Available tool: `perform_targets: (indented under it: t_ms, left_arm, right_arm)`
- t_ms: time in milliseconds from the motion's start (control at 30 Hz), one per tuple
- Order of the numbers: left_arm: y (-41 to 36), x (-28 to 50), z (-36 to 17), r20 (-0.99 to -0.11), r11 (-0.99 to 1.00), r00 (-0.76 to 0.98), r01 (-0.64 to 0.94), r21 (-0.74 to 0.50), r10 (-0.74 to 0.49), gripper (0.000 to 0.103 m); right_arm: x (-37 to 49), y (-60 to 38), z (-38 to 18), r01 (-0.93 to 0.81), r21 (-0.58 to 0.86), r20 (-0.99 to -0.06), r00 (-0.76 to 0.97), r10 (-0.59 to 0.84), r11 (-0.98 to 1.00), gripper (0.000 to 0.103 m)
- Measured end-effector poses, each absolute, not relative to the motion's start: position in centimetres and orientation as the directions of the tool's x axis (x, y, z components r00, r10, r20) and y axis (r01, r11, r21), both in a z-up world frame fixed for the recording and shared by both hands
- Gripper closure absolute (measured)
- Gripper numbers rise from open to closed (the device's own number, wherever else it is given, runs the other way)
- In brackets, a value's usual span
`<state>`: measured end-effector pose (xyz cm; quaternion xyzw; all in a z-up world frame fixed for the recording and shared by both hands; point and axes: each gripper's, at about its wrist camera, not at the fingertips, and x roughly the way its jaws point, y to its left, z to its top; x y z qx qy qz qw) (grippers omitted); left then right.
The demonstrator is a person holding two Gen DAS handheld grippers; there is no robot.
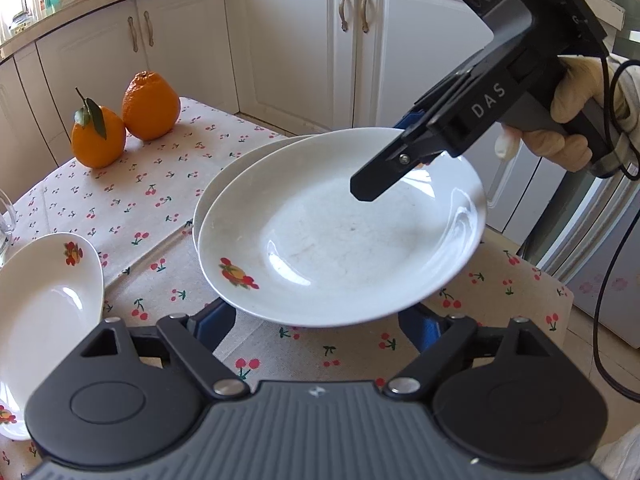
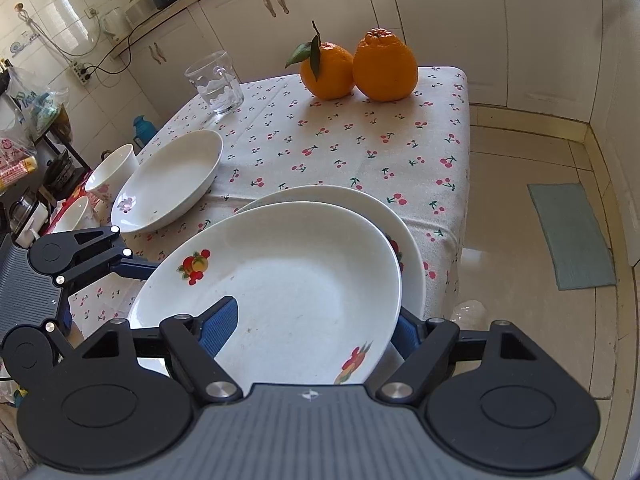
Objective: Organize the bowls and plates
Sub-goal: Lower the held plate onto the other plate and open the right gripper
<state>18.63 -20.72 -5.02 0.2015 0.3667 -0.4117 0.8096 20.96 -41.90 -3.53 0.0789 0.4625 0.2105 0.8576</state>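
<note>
Two white plates overlap near the surface's (image 2: 448,120) edge at 3 o'clock, and the upper plate (image 2: 280,280) sits in the right tongs (image 2: 316,326), clamped on its near rim. The left tongs (image 1: 320,322) stand apart, straddling that plate unpressed. A tilt could slide it off the lower plate (image 2: 360,200) toward the floor. Free cloth lies at 12 o'clock, before the oranges (image 2: 356,66).

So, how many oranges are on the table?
2. Both stand at the far end of the cherry-print tablecloth, touching each other: the orange with a leaf nearer the drinking glass, the larger orange nearer the table's corner. None seems hidden.
</note>
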Motion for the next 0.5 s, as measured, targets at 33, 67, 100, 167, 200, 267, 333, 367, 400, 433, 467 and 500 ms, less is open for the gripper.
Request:
perform_targets:
  t_ms: [33,67,100,167,200,267,333,367,400,433,467,500]
  left_arm:
    - [-20.7,18.7,-5.0,-0.759,0.579,0.392,0.815,0.024,-0.52,0.014]
    - [-20.7,18.6,-5.0,-0.758,0.578,0.393,0.815,0.025,-0.521,0.014]
    - [-20.7,18.6,-5.0,-0.758,0.579,0.393,0.815,0.024,-0.521,0.014]
    - [-20.7,18.6,-5.1,-0.758,0.58,0.392,0.814,0.022,-0.522,0.014]
    - [-20.7,18.6,-5.1,-0.757,0.581,0.393,0.813,0.021,-0.522,0.014]
    - [-20.7,18.5,-5.1,-0.756,0.584,0.396,0.811,0.023,-0.521,0.014]
    - [-20.7,18.4,-5.1,-0.755,0.586,0.402,0.81,0.029,-0.519,0.014]
    - [-20.7,18.3,-5.0,-0.754,0.587,0.405,0.809,0.032,-0.517,0.014]
    - [-20.7,18.3,-5.0,-0.752,0.588,0.408,0.808,0.034,-0.518,0.014]
    - [-20.7,18.2,-4.9,-0.75,0.588,0.41,0.808,0.035,-0.519,0.014]
    - [-20.6,18.2,-4.9,-0.749,0.59,0.413,0.807,0.036,-0.519,0.014]
    - [-20.6,18.1,-4.9,-0.749,0.593,0.415,0.805,0.037,-0.517,0.014]
  right_arm:
    - [20.8,-41.9,-3.5,-0.285,0.327,-0.761,0.486,0.43,0.901,0.019]
    - [20.6,-42.0,-3.4,-0.282,0.322,-0.763,0.488,0.424,0.904,0.019]
    - [20.5,-42.0,-3.4,-0.279,0.317,-0.765,0.489,0.418,0.906,0.019]
    - [20.2,-42.0,-3.3,-0.275,0.315,-0.765,0.494,0.414,0.908,0.019]
    - [20.1,-42.0,-3.3,-0.273,0.316,-0.764,0.495,0.414,0.909,0.019]
    - [19.9,-42.1,-3.1,-0.266,0.312,-0.764,0.5,0.407,0.912,0.019]
    - [19.7,-42.0,-3.0,-0.26,0.305,-0.766,0.505,0.399,0.916,0.019]
    - [19.6,-42.0,-3.0,-0.255,0.304,-0.766,0.507,0.395,0.918,0.019]
    - [19.5,-42.0,-2.9,-0.252,0.301,-0.767,0.509,0.39,0.92,0.019]
    - [19.4,-41.9,-2.9,-0.248,0.298,-0.768,0.512,0.386,0.922,0.019]
    - [19.3,-41.9,-2.8,-0.245,0.294,-0.769,0.513,0.381,0.924,0.019]
    - [19.2,-41.8,-2.8,-0.244,0.29,-0.77,0.514,0.377,0.926,0.019]
